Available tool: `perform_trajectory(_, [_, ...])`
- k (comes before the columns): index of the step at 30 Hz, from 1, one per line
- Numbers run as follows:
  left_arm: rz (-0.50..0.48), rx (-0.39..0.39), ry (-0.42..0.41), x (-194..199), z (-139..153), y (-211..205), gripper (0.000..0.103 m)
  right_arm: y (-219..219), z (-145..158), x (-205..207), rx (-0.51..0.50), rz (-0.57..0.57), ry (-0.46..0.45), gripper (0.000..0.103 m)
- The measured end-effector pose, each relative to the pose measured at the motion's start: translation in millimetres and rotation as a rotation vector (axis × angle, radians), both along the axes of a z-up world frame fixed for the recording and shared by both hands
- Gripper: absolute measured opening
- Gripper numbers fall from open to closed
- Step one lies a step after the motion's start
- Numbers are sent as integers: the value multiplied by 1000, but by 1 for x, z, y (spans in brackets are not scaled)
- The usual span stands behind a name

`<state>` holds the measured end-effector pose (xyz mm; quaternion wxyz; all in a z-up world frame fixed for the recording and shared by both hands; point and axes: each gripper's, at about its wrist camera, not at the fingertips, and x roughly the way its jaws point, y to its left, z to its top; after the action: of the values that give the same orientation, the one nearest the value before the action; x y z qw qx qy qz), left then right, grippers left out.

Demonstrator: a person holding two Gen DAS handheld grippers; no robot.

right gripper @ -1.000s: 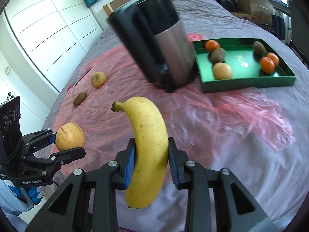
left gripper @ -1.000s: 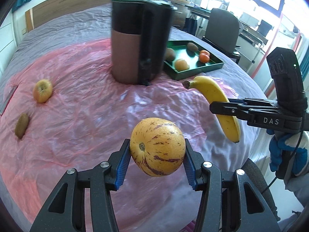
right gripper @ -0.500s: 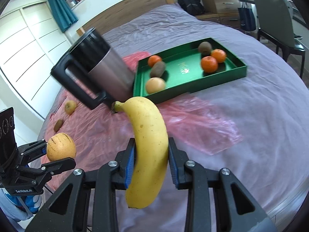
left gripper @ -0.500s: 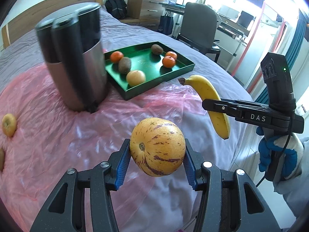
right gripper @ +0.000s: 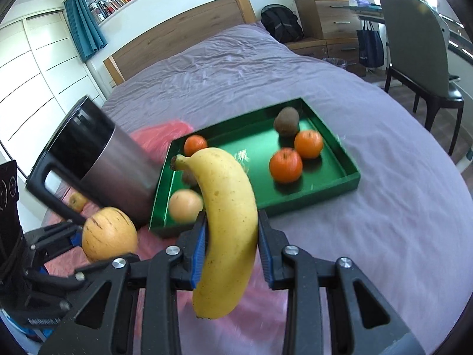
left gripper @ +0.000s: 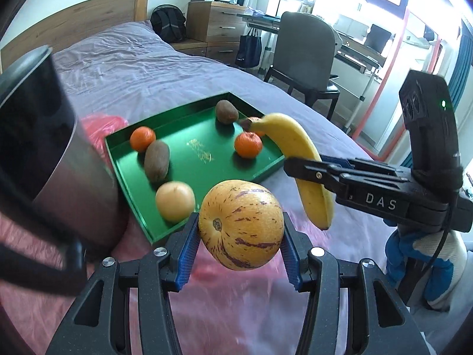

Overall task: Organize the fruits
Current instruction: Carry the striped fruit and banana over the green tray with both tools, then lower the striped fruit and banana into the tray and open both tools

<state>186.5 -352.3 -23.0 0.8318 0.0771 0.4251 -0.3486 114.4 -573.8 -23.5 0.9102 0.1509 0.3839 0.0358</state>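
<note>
My left gripper [left gripper: 240,238] is shut on a round yellow melon with purple streaks [left gripper: 241,222], held in the air just short of the green tray's [left gripper: 204,140] near corner. To its right, my right gripper [left gripper: 307,167] is shut on a yellow banana [left gripper: 291,145], stem up, over the tray's right edge. In the right wrist view the banana [right gripper: 227,207] stands upright between the blue pads [right gripper: 198,251] of the right gripper [right gripper: 232,236]. The melon [right gripper: 109,233] hangs at lower left. The tray [right gripper: 313,193] holds several fruits: oranges, kiwis and a pale round one.
A tall steel jug with a black lid and handle [right gripper: 100,159] stands close against the tray's left side on a pink plastic sheet [left gripper: 212,301]. An apple [right gripper: 77,201] lies behind the jug. The purple bed ends at right; a chair [left gripper: 307,50] stands beyond.
Both grippers have carried their fruit across the bed to the green tray, which now looks much nearer. The jug has slid to the left of both views. Neither grip has changed.
</note>
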Motion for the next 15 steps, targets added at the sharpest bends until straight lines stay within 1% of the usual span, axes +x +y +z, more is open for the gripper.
perform_trajectory(5, [32,4,14,36,-18,-20,46,-13,2,56,-44,12,-12,23])
perform_trajectory(9, [40,41,-21,53,-33,-31,46,-20,-3,101,-53,28,-12,23])
perform_trajectory(12, [46,59,-21,63,-43,-38,46,-22,-12,136,-57,38,9,23])
perform_trajectory(15, [45,91,-20,71,-53,-44,46,-19,-28,167,-99,53,50,23])
